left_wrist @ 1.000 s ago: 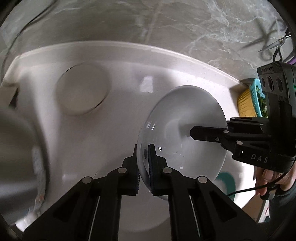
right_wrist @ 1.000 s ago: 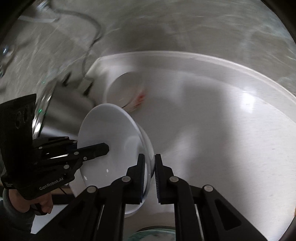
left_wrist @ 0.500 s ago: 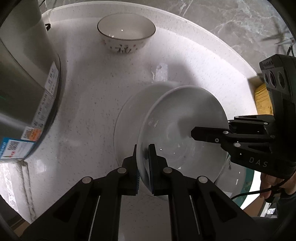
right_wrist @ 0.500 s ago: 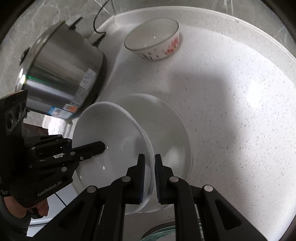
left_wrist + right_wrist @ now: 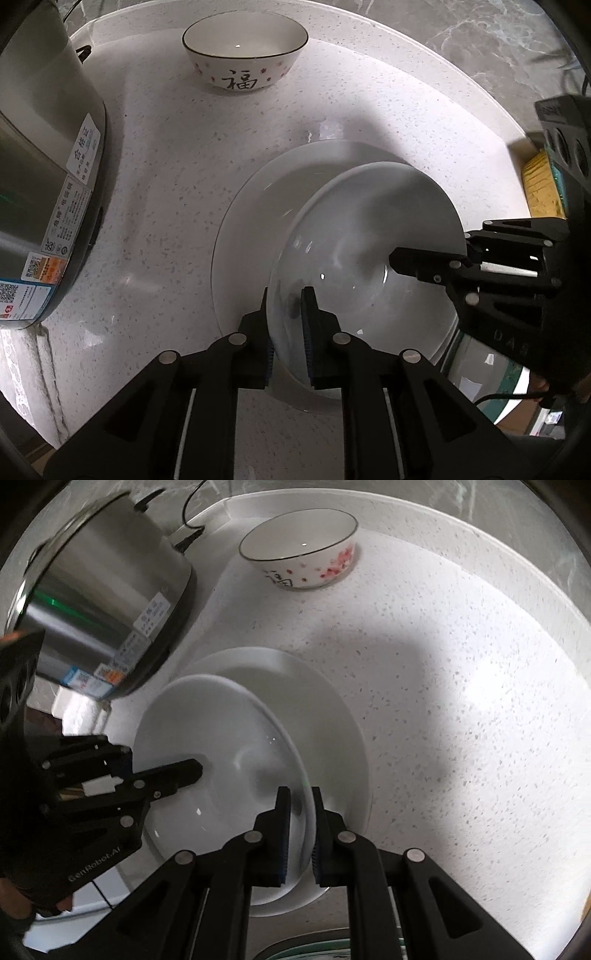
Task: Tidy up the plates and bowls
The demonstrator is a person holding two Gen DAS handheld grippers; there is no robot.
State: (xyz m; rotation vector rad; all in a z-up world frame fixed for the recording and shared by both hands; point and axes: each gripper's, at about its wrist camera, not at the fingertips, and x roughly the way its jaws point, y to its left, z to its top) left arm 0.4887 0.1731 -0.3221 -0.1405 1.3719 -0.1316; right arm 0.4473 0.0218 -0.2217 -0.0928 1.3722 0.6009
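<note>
Now both the left gripper [image 5: 286, 325] and right gripper [image 5: 299, 827] pinch the upper plate's [image 5: 369, 236] rim above the lower plate [image 5: 251, 221], so uneven release could chip them.

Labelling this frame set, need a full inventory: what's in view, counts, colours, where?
deep plate: 1, white, held by its rim over the flat plate, tilted
flat plate: 1, white, on the counter under the deep plate
bowl: 1, white with red dots and a black character, far end of counter
cooker: 1, steel with labels, left side of counter
counter: 1, white speckled
yellow thing: 1, right edge, cannot tell what
left hand-held gripper: black, rim between its pads, jaws just opening a little
right hand-held gripper: black, shut on the opposite rim
</note>
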